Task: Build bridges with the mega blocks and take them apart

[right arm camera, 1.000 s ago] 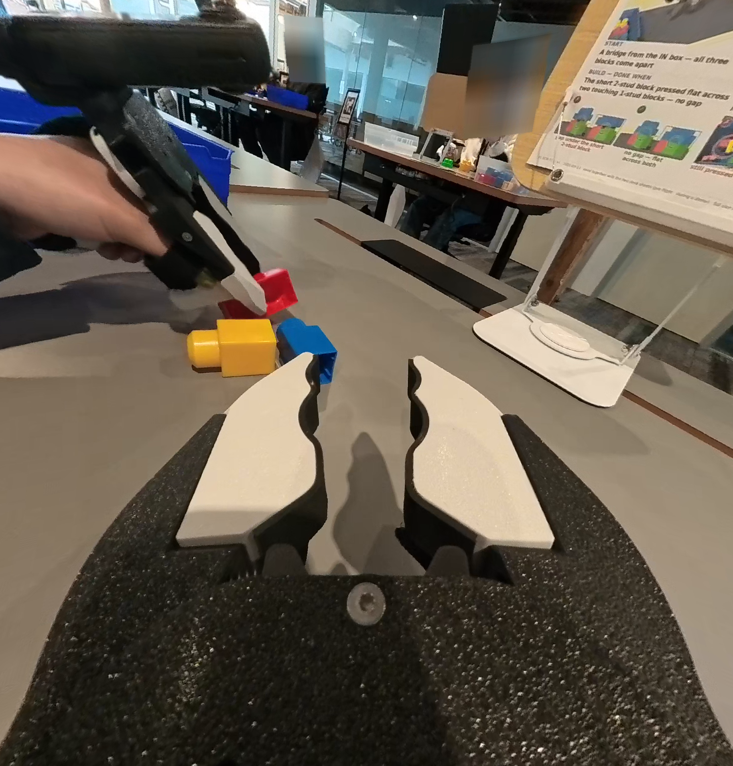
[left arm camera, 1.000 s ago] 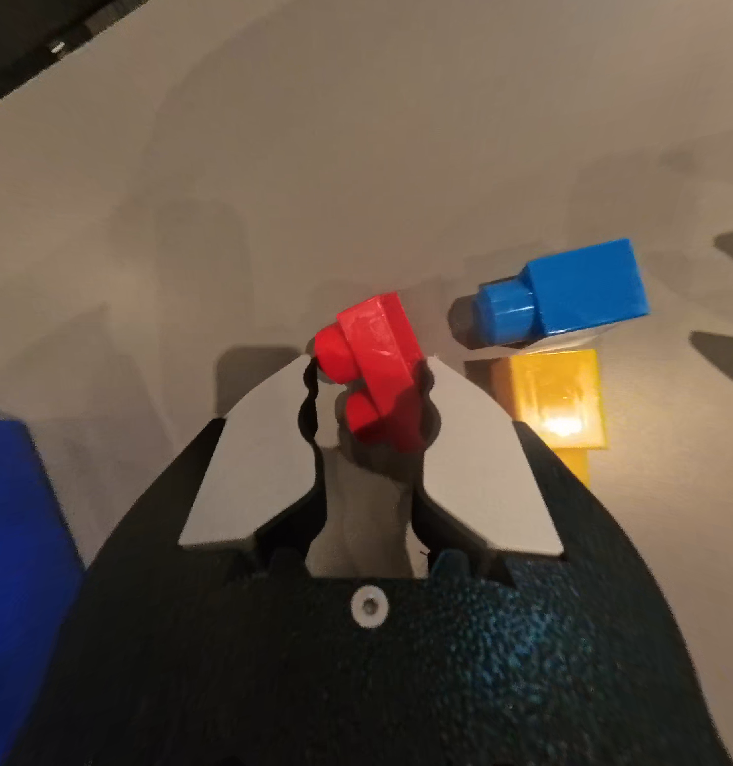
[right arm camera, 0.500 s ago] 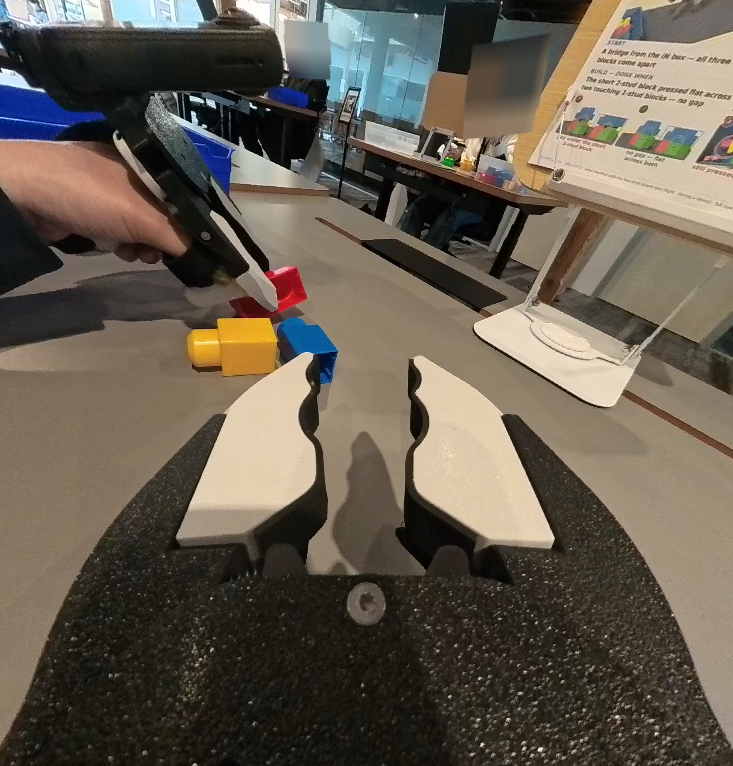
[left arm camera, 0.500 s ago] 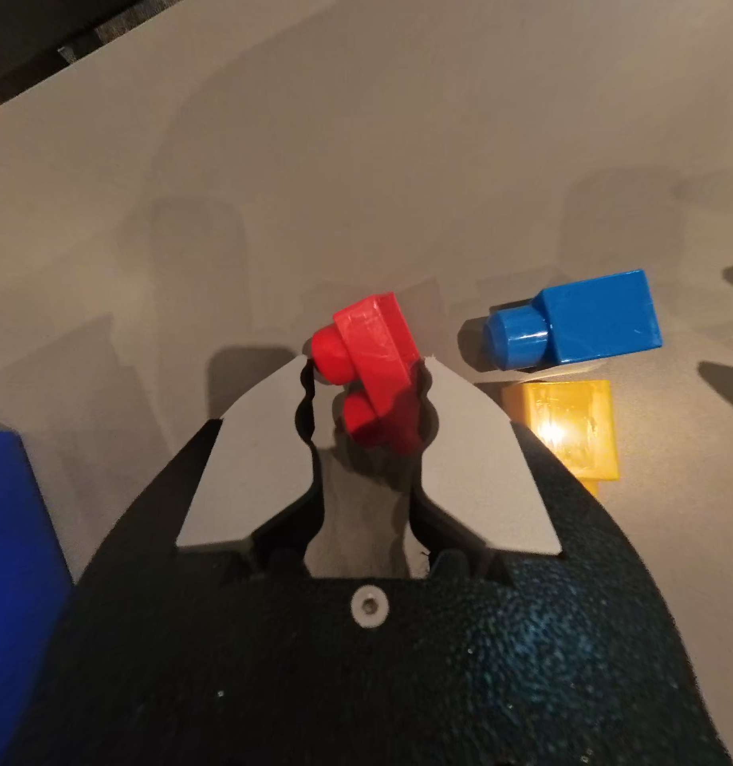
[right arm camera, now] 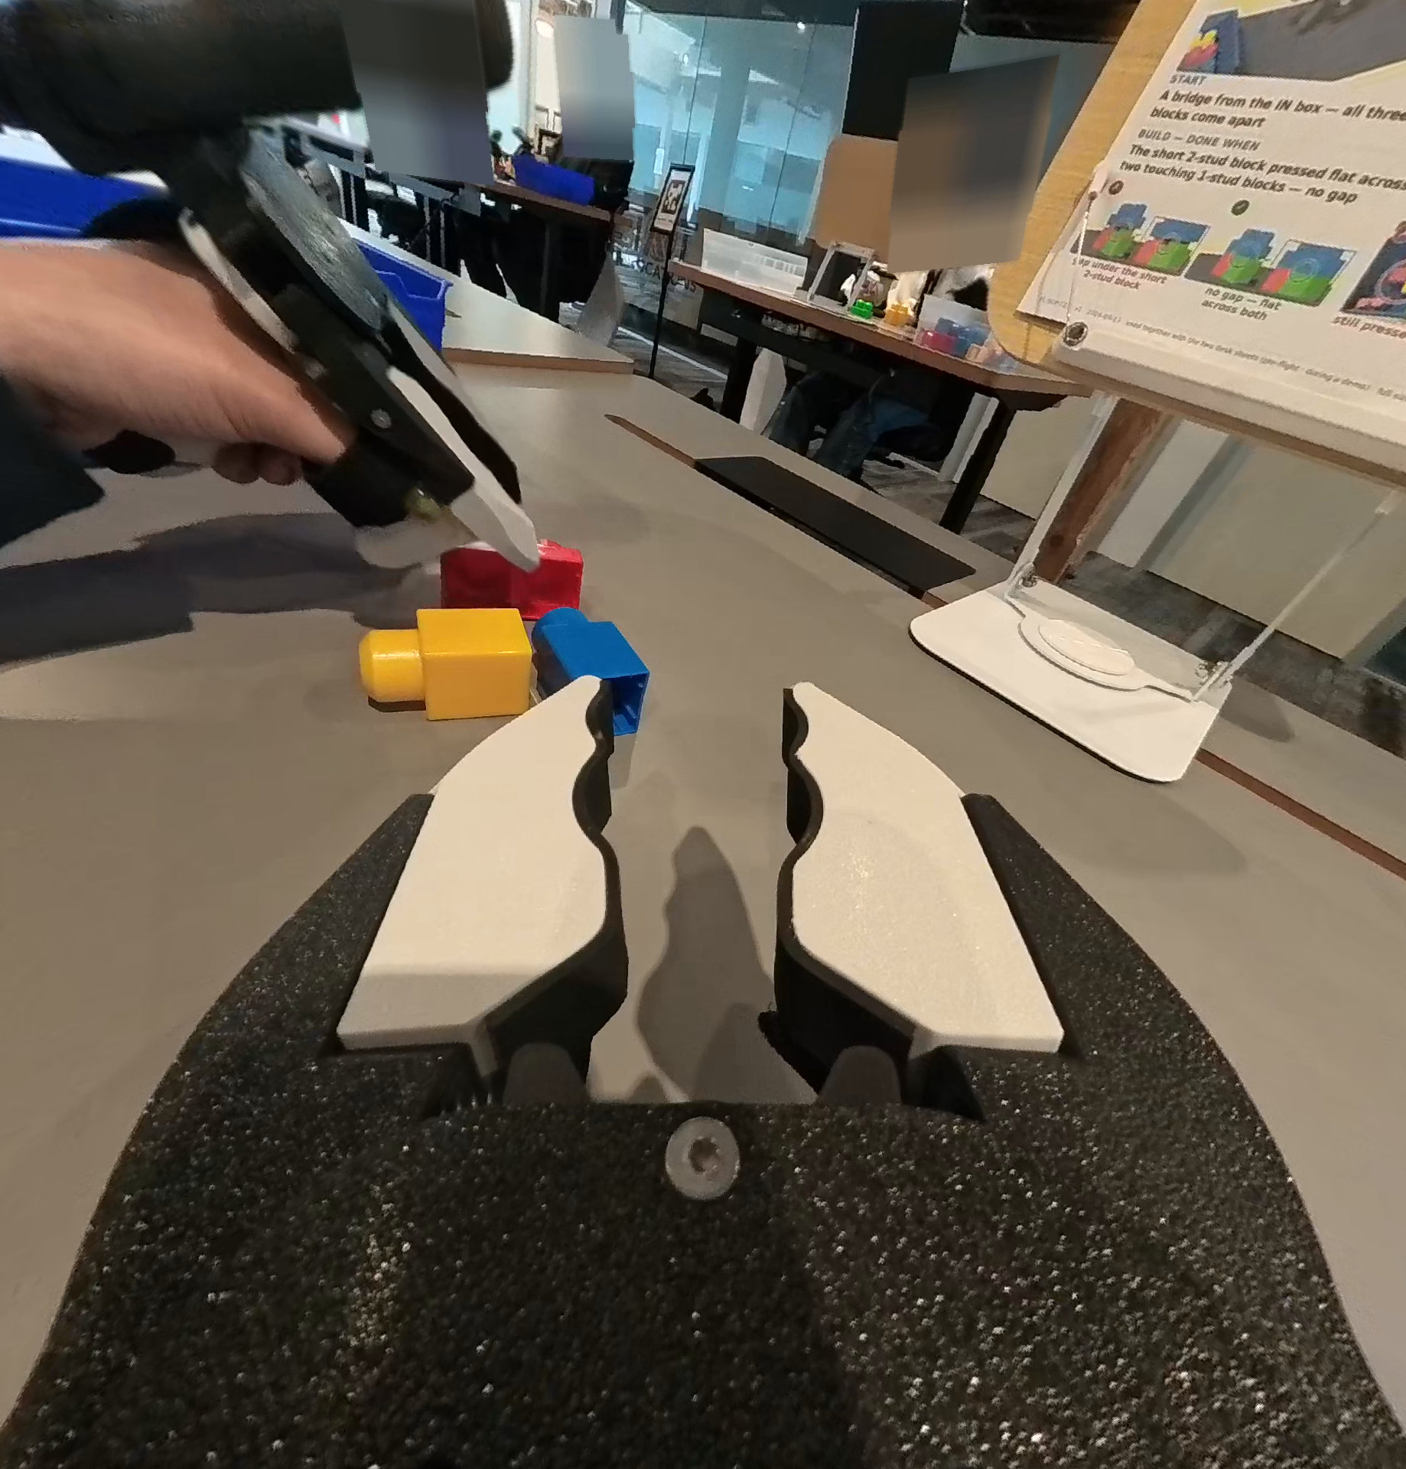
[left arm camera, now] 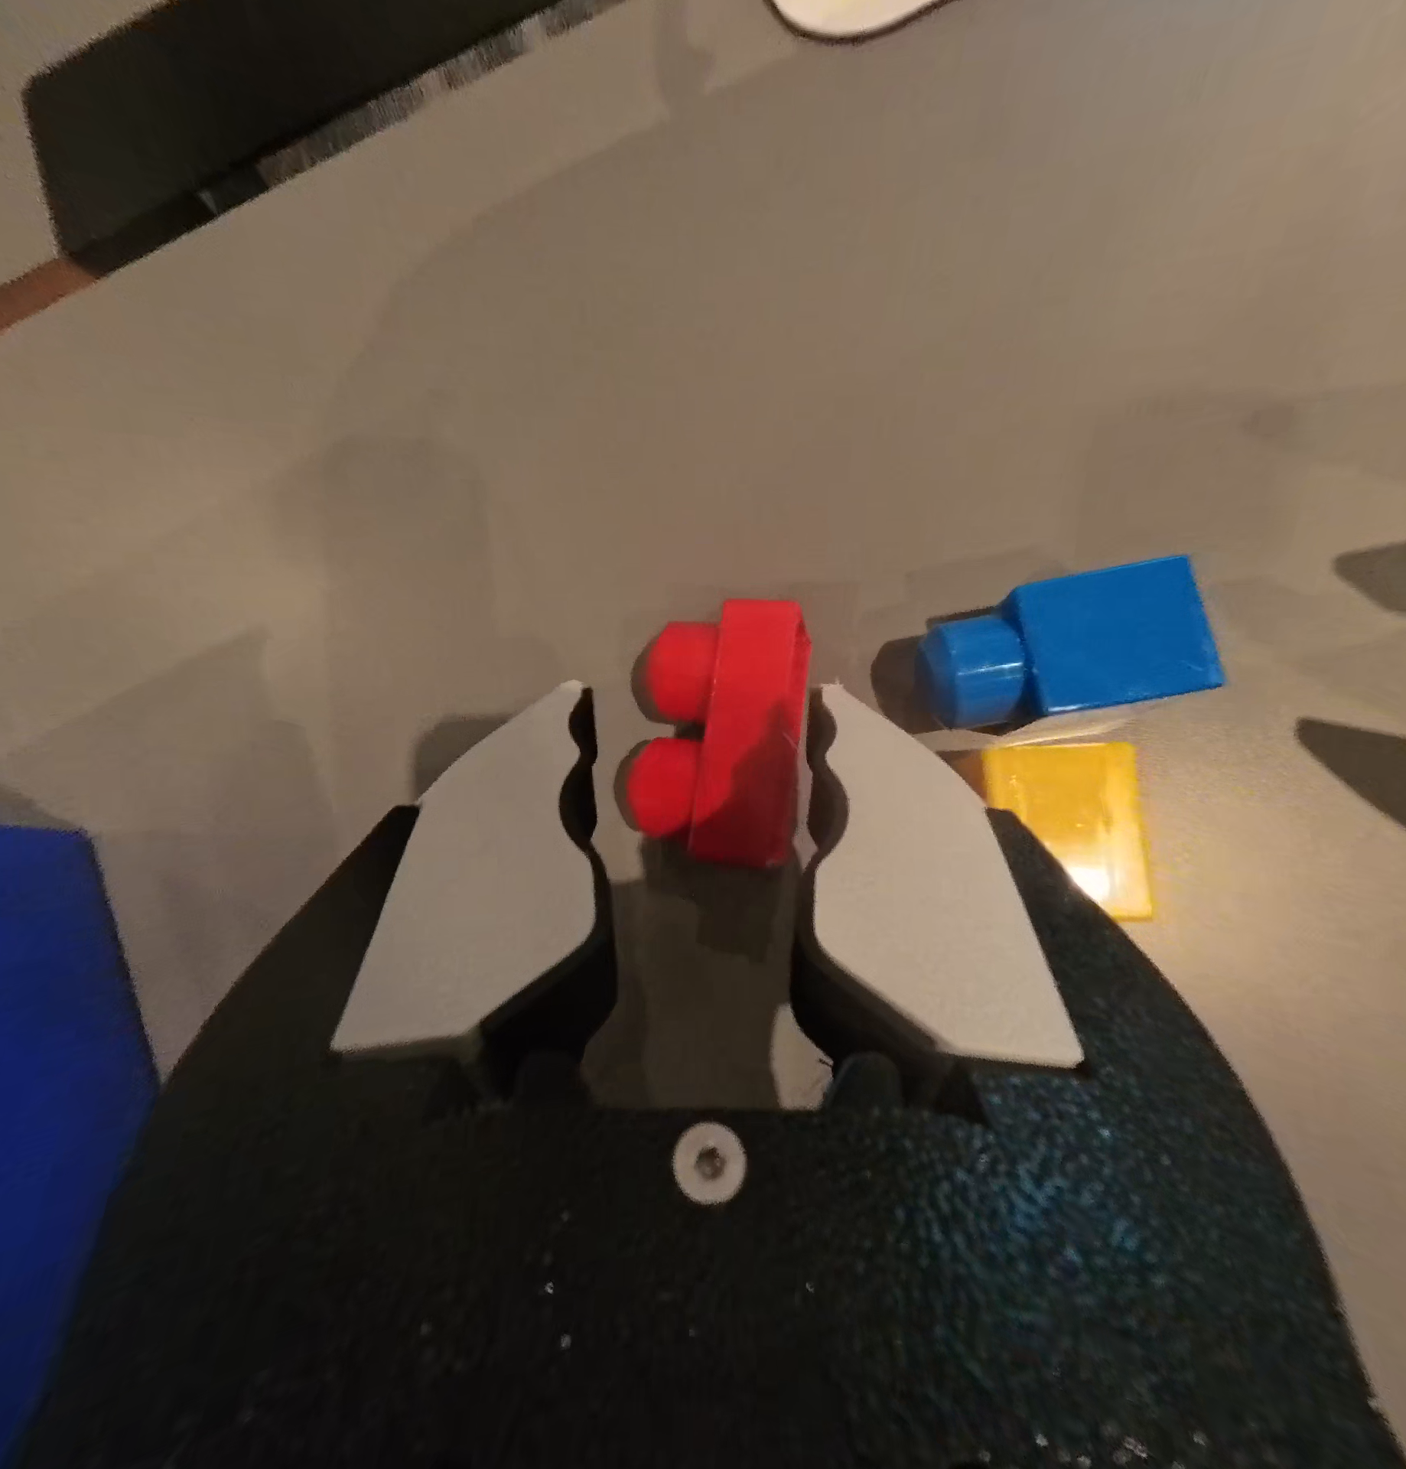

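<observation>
Between spread left hand-held gripper fingers, red block on table, unpinched.

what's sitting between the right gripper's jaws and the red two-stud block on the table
In the right wrist view, the blue one-stud plastic block lies there on its side, with the yellow one-stud block beside it.

On the tabletop three blocks lay close together. The two-stud block lay on its side between the fingers of the left hand-held gripper, with a gap at the left finger. Just right of it lay two one-stud blocks, side by side. Far right, a stand stood well apart. The right hand-held gripper hung near, before the blocks.
</observation>
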### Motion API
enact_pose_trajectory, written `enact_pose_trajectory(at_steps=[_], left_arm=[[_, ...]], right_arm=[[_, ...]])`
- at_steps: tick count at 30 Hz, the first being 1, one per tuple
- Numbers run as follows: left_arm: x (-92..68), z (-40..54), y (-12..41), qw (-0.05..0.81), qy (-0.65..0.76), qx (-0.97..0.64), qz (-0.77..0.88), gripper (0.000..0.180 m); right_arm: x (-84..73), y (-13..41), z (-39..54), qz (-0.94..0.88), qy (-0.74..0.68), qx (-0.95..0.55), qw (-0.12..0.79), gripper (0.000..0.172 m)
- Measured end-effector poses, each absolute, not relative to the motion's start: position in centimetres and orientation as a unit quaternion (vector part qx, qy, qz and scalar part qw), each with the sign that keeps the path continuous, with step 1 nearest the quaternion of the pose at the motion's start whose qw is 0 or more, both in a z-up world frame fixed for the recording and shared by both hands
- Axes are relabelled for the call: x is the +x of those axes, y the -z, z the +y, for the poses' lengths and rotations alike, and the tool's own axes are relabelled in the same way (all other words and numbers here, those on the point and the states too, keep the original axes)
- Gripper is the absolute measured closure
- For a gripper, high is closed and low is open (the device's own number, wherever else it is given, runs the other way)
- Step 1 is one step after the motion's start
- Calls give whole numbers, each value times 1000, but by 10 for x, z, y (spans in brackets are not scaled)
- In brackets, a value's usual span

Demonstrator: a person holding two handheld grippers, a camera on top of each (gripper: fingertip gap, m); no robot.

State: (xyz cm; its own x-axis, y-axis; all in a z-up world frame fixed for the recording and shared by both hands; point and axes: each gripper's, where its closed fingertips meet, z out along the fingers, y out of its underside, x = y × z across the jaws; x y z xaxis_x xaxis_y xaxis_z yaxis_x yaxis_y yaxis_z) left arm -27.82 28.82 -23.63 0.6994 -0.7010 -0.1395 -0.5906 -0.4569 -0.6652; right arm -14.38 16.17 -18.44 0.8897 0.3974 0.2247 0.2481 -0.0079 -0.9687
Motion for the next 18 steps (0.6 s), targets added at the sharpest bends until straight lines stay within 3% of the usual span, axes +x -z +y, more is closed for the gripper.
enact_pose_trajectory(at_steps=[18], left_arm=[[-306,278,183,481,74,-804,342,133]], right_arm=[[-144,184,162,-230,-54,-708,666,131]])
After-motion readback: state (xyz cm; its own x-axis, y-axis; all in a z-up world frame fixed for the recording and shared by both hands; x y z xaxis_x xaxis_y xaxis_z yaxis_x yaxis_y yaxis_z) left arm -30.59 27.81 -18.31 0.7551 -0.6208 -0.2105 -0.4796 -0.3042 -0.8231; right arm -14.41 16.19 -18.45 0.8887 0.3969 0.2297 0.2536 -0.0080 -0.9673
